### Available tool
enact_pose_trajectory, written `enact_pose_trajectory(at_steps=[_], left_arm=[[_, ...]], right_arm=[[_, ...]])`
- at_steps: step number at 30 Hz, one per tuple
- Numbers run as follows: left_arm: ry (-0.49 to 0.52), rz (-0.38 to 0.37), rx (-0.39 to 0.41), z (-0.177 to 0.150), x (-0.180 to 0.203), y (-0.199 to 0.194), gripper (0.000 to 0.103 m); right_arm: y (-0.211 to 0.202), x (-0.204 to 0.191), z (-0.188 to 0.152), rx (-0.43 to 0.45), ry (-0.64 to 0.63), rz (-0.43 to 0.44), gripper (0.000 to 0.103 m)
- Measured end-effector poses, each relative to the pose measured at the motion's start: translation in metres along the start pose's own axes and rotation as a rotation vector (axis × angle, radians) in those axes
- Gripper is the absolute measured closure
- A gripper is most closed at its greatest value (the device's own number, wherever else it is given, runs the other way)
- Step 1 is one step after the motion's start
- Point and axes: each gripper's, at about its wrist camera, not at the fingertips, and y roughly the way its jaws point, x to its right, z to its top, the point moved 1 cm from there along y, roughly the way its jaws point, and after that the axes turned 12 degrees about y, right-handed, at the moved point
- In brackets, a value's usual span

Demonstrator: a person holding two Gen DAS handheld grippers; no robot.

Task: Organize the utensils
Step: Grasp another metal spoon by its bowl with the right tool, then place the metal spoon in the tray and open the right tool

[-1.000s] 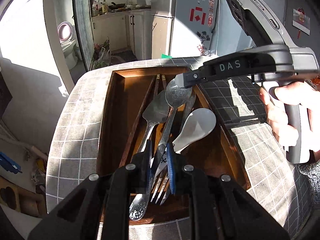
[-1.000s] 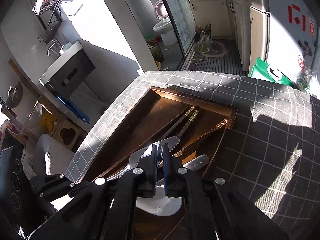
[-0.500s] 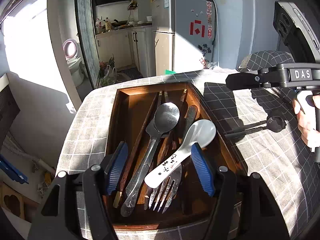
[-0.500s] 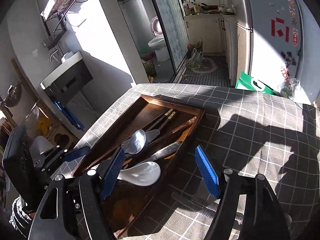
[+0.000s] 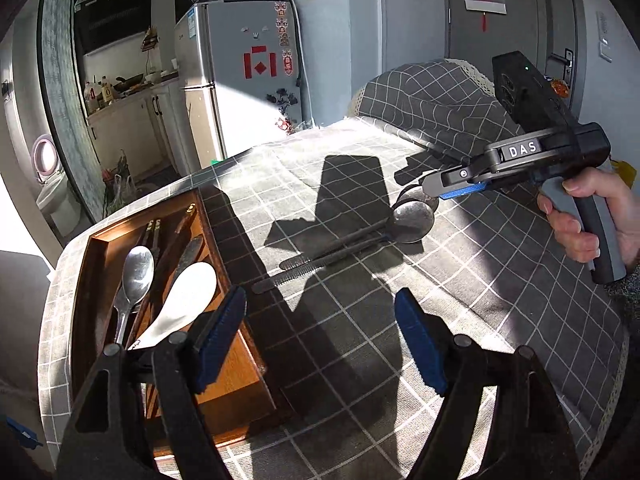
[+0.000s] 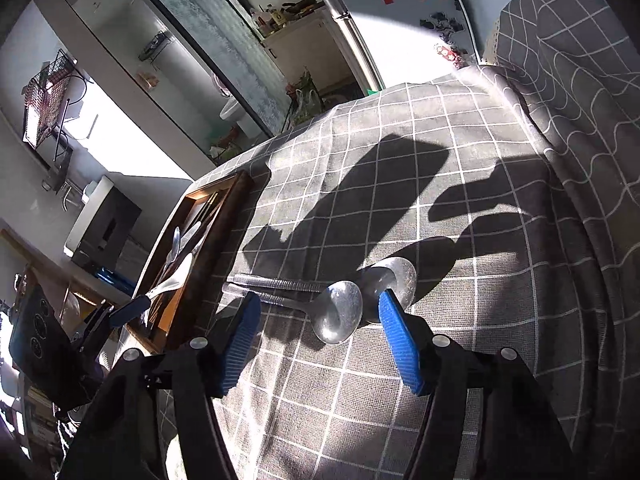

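Note:
A wooden tray (image 5: 240, 364) lies at the table's left with a metal spoon (image 5: 134, 276), a white ceramic spoon (image 5: 184, 300) and dark chopsticks (image 5: 154, 228) in it. Two metal ladles (image 5: 412, 220) lie side by side on the checked cloth to its right. My left gripper (image 5: 320, 340) is open and empty above the tray's right rim. My right gripper (image 6: 316, 340) is open and empty, its fingers astride the ladle bowls (image 6: 340, 316). The tray also shows in the right wrist view (image 6: 216, 228).
A grey checked cloth (image 5: 460, 312) covers the table and a raised hump (image 5: 440, 100) at the back right. A fridge (image 5: 240, 80) and kitchen cabinets stand behind. The table edge drops off left of the tray.
Both grippers have opened wide and swung right, away from the tray and toward the ladles on the cloth. The metal spoon they held now lies in the tray.

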Motion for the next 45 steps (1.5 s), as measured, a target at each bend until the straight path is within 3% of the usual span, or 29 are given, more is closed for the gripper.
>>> enact_pose_trajectory(at_steps=[1, 5, 9, 17, 22, 23, 25, 26, 28, 33, 39, 45], left_arm=[[0.01, -0.002, -0.004, 0.001, 0.003, 0.003, 0.023], [0.019, -0.015, -0.014, 0.005, 0.01, 0.013, 0.023], [0.022, -0.015, -0.019, 0.006, 0.012, 0.017, 0.023], [0.048, 0.001, 0.001, 0.014, 0.012, 0.026, 0.023], [0.032, -0.028, 0.006, 0.019, 0.016, 0.034, 0.024], [0.029, -0.029, 0.008, 0.02, 0.017, 0.034, 0.029], [0.01, -0.038, 0.0, 0.021, 0.015, 0.034, 0.057], [0.0, -0.039, -0.005, 0.021, 0.013, 0.033, 0.08], [-0.009, -0.021, 0.002, 0.02, 0.009, 0.024, 0.082], [-0.072, 0.042, -0.022, 0.008, -0.013, -0.003, 0.086], [-0.185, 0.147, -0.094, -0.026, -0.061, -0.02, 0.087], [-0.256, 0.172, -0.156, -0.05, -0.093, -0.013, 0.089]], right_arm=[[0.003, 0.004, -0.002, -0.011, 0.011, -0.007, 0.059], [0.014, 0.008, -0.005, -0.033, 0.036, -0.013, 0.066], [0.023, 0.0, -0.007, -0.003, 0.004, -0.064, 0.098], [-0.039, -0.045, -0.011, 0.076, -0.191, -0.002, 0.102], [-0.08, -0.074, -0.01, 0.111, -0.274, 0.032, 0.102], [-0.085, -0.08, -0.01, 0.121, -0.294, 0.019, 0.102], [-0.091, -0.091, -0.008, 0.143, -0.325, -0.008, 0.102], [-0.092, -0.096, -0.006, 0.146, -0.333, -0.013, 0.102], [-0.089, -0.108, -0.001, 0.147, -0.346, -0.012, 0.102], [-0.053, -0.149, 0.014, 0.111, -0.379, 0.025, 0.102], [0.038, -0.197, 0.03, -0.016, -0.377, 0.067, 0.101], [0.131, -0.211, 0.034, -0.119, -0.354, 0.002, 0.101]])
